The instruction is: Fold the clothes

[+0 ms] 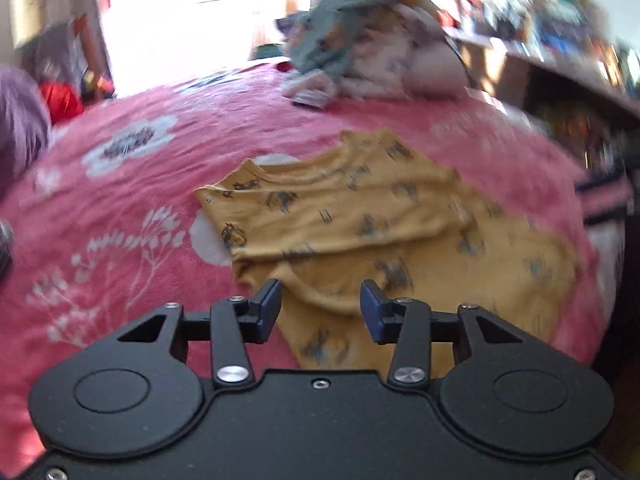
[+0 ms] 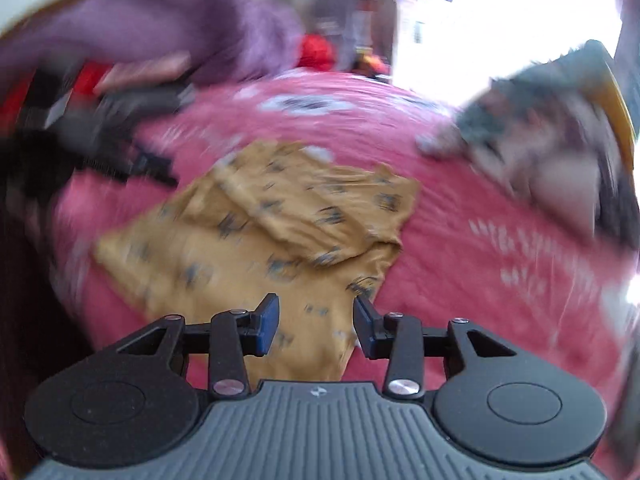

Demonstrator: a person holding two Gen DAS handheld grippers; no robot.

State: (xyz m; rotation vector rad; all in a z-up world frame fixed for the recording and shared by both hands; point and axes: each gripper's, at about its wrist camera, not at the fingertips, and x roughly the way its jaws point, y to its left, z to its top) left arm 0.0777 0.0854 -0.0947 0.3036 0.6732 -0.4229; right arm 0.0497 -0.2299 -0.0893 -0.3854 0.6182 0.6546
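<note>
Mustard shirt (image 1: 360, 216) with dark prints; pink white-flowered blanket (image 1: 132, 184)

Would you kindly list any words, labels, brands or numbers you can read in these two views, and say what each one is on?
No text can be read in either view.
Right gripper: a small pale emblem on its grey ribbed body, a mark, not letters.
Yellow shirt: dark printed motifs, too blurred to tell whether any hold letters.
Shelf clutter: colourful items, too blurred to read.
Pink blanket: white flower patterns only.
</note>
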